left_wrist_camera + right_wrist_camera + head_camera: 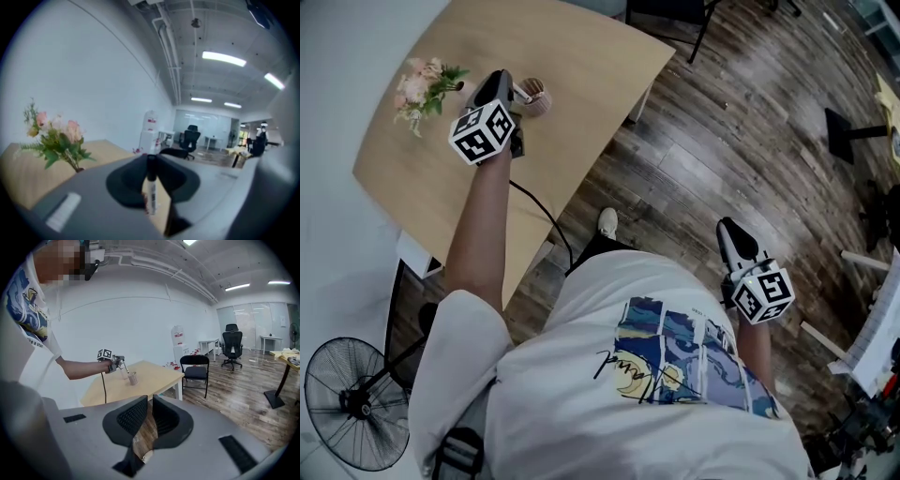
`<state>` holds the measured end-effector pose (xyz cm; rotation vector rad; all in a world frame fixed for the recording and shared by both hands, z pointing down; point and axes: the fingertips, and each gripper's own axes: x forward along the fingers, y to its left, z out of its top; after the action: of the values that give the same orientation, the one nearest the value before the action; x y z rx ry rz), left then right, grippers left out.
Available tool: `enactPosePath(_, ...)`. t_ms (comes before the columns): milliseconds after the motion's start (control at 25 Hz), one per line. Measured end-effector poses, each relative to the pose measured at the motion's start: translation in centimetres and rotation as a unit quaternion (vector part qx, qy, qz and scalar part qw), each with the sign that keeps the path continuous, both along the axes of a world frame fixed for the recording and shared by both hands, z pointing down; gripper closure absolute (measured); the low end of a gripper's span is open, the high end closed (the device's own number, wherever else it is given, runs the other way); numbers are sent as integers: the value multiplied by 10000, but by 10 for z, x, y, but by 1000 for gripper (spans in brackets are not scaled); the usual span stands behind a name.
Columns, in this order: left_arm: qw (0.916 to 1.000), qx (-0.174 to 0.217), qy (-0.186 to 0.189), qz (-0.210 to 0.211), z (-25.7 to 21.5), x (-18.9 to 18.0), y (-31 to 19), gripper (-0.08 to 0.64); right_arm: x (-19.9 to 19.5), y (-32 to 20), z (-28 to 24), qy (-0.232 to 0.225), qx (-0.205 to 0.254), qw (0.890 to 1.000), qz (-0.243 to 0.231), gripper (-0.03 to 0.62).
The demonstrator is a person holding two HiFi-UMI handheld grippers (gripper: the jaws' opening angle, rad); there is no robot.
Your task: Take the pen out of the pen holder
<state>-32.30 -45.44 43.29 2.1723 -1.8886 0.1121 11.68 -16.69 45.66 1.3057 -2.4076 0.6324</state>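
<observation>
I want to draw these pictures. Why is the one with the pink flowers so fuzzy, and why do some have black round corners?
Left gripper view: soft all over, perhaps camera shake; flowers and pen look smeared, ceiling lights glare white. Both gripper views: a wide-angle lens bends lines and leaves dark corners. Right gripper view: sharper. Head view: table edges curve.

Office: swivel chair (232,348); water dispenser (177,344)
</observation>
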Motion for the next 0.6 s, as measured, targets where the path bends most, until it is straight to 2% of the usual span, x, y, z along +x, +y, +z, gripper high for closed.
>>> enactPosePath(240,9997,208,21,121,-29,27,29,492,15,17,-1,-95,88,9999,-108,561)
enactPosePath(600,9985,301,97,443,-55,80,81,492,37,36,-5,-145,178,9992,-329,571)
